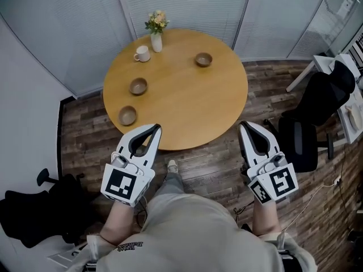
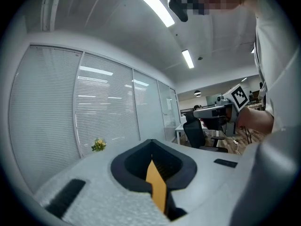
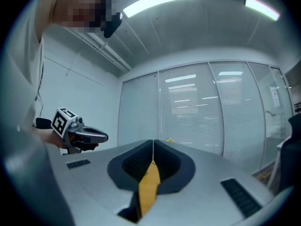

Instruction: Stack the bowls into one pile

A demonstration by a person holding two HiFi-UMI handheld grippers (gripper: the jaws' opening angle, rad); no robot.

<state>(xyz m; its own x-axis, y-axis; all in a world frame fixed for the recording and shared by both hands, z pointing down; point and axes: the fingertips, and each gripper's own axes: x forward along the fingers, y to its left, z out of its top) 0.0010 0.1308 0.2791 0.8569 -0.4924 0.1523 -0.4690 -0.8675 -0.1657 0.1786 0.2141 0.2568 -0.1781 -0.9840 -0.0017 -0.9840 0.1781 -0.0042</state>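
Bowls separate on round table (image 1: pixel 187 103): first bowl (image 1: pixel 203 59) toward far right edge, second bowl (image 1: pixel 138 86) near left edge, third bowl (image 1: pixel 127 115) at near-left edge. Mug (image 1: pixel 142 54) and flower vase (image 1: pixel 156 34) by far edge. Left gripper (image 1: pixel 154 128) (image 2: pixel 151 144) at table near edge, fingers pressed together, nothing between. Right gripper (image 1: pixel 245 126) (image 3: pixel 153 145) beside near-right edge, fingers also together, empty.

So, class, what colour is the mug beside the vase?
White; the mug shows best in the head view.

I see a round wooden table (image 1: pixel 187 106) bearing three brown bowls set apart, the far bowl (image 1: pixel 203 59) toward its right, the middle bowl (image 1: pixel 138 86) and near bowl (image 1: pixel 127 115) along its left, plus a white mug (image 1: pixel 142 54) beside a flower vase (image 1: pixel 156 41).
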